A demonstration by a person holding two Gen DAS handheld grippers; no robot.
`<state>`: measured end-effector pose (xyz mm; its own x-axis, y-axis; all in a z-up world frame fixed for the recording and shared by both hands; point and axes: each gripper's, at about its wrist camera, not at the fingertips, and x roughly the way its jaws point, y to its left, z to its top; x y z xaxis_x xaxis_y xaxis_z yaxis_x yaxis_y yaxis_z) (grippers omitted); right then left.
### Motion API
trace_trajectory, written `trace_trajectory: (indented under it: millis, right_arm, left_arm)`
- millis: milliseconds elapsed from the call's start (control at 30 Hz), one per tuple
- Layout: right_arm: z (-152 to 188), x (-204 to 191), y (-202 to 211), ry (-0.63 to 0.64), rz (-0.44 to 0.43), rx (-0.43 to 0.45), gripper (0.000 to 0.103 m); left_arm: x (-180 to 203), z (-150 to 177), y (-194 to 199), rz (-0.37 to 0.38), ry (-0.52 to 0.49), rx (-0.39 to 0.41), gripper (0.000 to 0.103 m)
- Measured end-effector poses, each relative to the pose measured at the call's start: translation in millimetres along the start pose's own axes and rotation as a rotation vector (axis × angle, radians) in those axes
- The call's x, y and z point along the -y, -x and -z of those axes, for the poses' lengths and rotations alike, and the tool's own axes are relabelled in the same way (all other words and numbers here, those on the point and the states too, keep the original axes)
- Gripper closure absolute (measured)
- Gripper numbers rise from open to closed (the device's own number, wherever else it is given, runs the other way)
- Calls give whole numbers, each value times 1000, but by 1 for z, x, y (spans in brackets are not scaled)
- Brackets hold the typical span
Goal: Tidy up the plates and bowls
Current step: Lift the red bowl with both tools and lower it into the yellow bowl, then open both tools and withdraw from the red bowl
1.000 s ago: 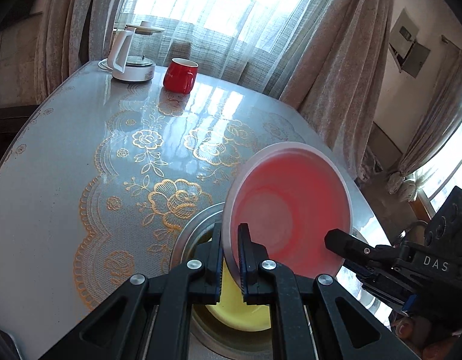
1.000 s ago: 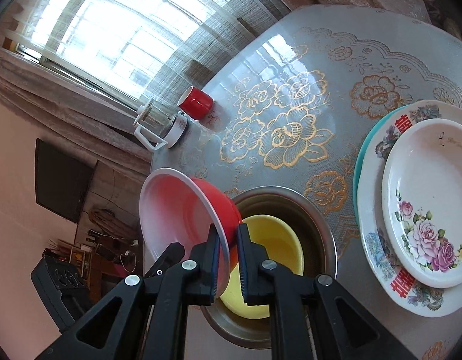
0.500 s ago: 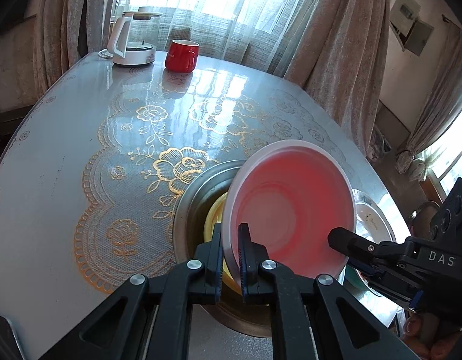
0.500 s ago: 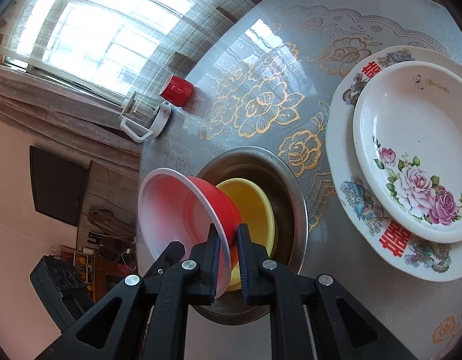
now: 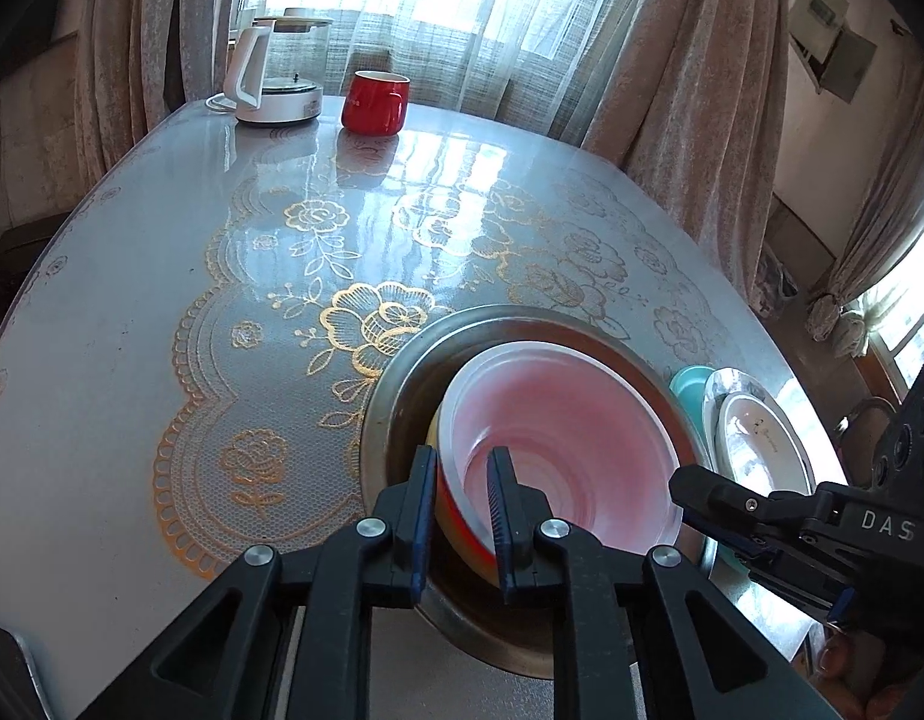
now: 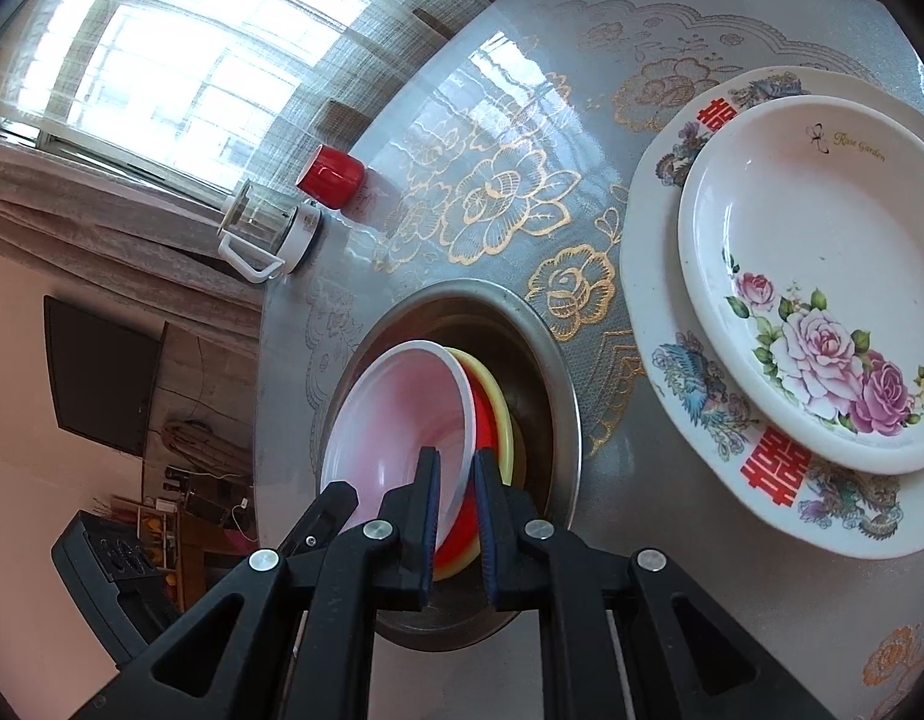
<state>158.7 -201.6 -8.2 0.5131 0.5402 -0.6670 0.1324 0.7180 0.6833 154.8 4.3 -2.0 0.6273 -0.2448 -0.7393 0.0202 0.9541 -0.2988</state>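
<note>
A red bowl with a pale pink inside (image 5: 558,438) (image 6: 402,420) rests in a yellow bowl (image 6: 501,414), which sits in a steel basin (image 5: 402,396) (image 6: 558,360). My left gripper (image 5: 461,474) straddles the red bowl's near rim with its jaws parted wider than the rim. My right gripper (image 6: 456,480) straddles the opposite rim, its jaws slightly apart. A rose plate (image 6: 822,276) lies stacked on a larger patterned plate (image 6: 672,312) to the right of the basin.
A red mug (image 5: 375,102) (image 6: 330,177) and a glass kettle (image 5: 279,75) (image 6: 261,228) stand at the far table edge by the curtained window. A teal plate edge (image 5: 687,381) shows under the plate stack. The flowered tablecloth (image 5: 222,300) covers the table.
The red bowl came down from a tilted hold above the basin into the yellow bowl. Both grippers' jaws have opened off its rim, the left more than the right.
</note>
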Motion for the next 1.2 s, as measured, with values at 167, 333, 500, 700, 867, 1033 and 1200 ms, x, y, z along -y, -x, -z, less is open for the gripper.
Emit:
trace_trajectory:
  millis: [167, 333, 500, 700, 867, 1033, 1200]
  right_arm:
    - [3, 3, 0, -8, -12, -7, 89]
    - [0, -3, 1, 17, 0, 14, 88]
    - [-3, -12, 4, 95, 24, 51, 82]
    - [-3, -15, 19, 134, 65, 115, 76]
    - [-2, -12, 31, 132, 74, 141, 76]
    - [5, -9, 39, 144, 93, 141, 76]
    - [13, -7, 43, 157, 121, 139, 73]
  left_arm:
    - [0, 0, -3, -5, -7, 2, 86]
    - [5, -1, -6, -11, -29, 7, 86]
    - [3, -3, -4, 6, -20, 8, 85]
    - [-7, -8, 13, 28, 28, 57, 70]
    - [-17, -12, 25, 19, 64, 97, 60]
    - [-31, -11, 28, -8, 102, 113, 50]
    - [-38, -5, 29, -63, 99, 122, 46]
